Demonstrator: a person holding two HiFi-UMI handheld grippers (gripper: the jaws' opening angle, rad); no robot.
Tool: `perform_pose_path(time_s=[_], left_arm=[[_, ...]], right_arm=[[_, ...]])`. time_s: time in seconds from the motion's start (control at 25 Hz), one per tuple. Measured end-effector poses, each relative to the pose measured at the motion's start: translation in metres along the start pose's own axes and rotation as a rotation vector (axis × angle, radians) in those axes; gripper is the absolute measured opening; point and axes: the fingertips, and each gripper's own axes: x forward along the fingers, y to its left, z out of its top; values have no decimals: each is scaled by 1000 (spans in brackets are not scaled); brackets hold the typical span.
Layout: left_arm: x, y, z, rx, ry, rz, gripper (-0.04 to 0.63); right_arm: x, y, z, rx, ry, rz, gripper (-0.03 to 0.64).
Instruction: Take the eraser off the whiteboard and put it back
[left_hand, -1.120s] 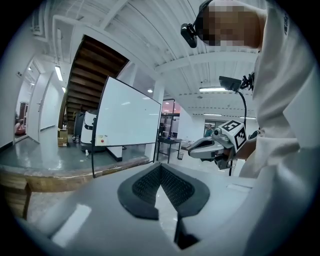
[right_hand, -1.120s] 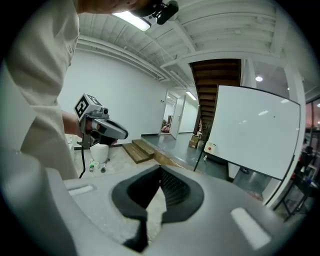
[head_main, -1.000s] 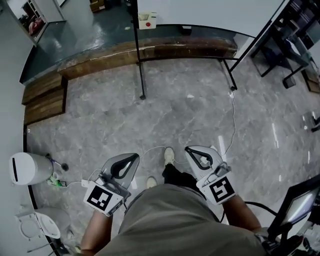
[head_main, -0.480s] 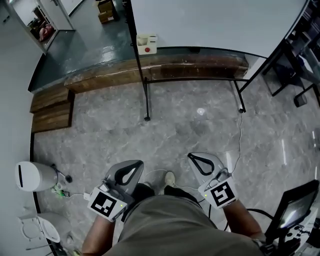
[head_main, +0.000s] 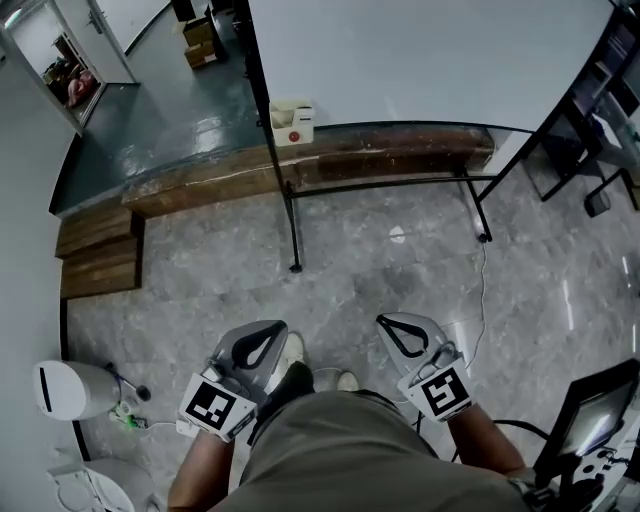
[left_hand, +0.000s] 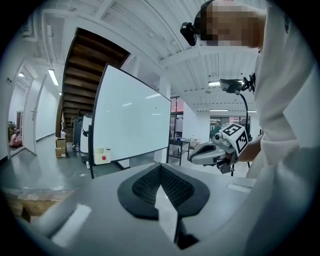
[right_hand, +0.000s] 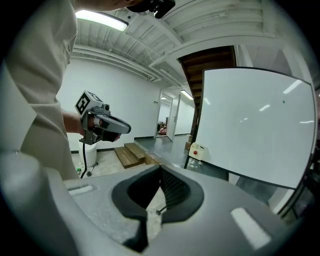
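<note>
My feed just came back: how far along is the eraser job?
Nothing looks done: the eraser sits on the whiteboard at its lower corner. In hand: nothing; left gripper and right gripper are shut, empty, short of the whiteboard. Left: reach it, lift the eraser off, put it back.

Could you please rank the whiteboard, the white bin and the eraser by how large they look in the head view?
1. whiteboard, by far the largest
2. white bin
3. eraser, smallest, though it is farther from the camera
</note>
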Motion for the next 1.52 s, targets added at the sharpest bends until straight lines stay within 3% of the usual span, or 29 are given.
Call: perform_pose_path(time_s=[0.16,0.52,0.84,1.12,1.52], left_arm=[[17,48,12,18,-28,-62,6],[51,153,16,69,-2,-159,12],[107,215,20,152,-23,-149,75],[189,252,42,220,7,-140,133],[306,303,45,276,127,-121,168]], right_arm=[[39,-20,18,-19,14,-53,3],[123,-32,55,29,57,-149,3],[158,-59,54,1,60,-153,3],[174,-127,62,25,37,-153,3],[176,-212,43,13,48,-164,3]])
